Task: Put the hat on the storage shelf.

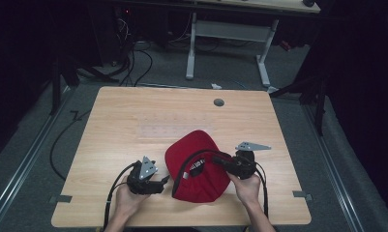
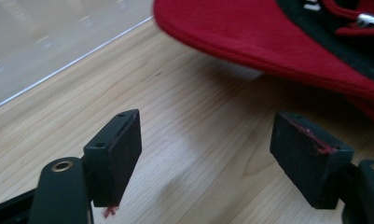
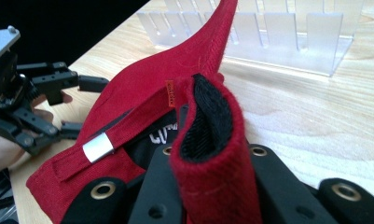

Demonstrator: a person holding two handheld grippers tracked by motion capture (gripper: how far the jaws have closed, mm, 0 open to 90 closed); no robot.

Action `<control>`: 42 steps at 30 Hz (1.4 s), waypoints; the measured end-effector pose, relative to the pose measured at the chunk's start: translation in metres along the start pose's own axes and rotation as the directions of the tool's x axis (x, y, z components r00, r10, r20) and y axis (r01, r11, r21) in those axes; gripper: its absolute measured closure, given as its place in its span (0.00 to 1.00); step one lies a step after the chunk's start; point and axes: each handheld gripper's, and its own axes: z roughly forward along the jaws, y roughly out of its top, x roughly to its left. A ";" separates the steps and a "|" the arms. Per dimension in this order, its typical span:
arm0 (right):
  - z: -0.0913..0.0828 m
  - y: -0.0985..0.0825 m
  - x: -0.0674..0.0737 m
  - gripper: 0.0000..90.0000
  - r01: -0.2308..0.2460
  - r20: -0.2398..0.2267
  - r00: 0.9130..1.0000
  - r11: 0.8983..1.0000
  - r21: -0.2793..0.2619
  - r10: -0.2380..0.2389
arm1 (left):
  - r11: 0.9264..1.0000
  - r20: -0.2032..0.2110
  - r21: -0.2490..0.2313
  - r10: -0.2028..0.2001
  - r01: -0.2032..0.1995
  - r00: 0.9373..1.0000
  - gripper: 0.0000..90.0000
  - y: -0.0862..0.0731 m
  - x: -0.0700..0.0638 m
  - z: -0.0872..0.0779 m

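A robotics or motion-recording lab, dimly lit, with dark curtained or unlit edges all round. In the middle stands a light wooden table (image 1: 133,125) with a round grey cable port (image 1: 218,102) near its far edge, on grey carpeted floor (image 1: 32,159). Black cables (image 1: 133,63) trail across the floor toward what looks like computer equipment in the dark far left corner, though it is too dim to be sure. Behind stands a second desk on a white metal frame (image 1: 228,46). Metal floor rails (image 1: 22,164) run along both sides of the table. A clear acrylic slotted rack (image 3: 287,37) sits on the tabletop.
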 end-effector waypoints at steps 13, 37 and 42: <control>-0.001 0.017 0.006 0.94 -0.015 -0.012 1.000 1.000 -0.017 0.015 | 0.999 0.047 -0.021 0.031 -0.030 0.998 0.27 0.001 -0.021 0.006; 0.006 0.014 0.006 0.94 -0.035 -0.020 0.999 0.988 0.151 0.039 | 0.980 0.041 -0.083 0.183 -0.180 0.982 0.17 0.013 -0.036 -0.006; 0.010 0.013 0.008 0.93 -0.033 -0.031 0.999 0.985 0.171 0.038 | 0.967 0.000 -0.086 0.242 -0.241 0.970 0.18 0.012 -0.039 -0.003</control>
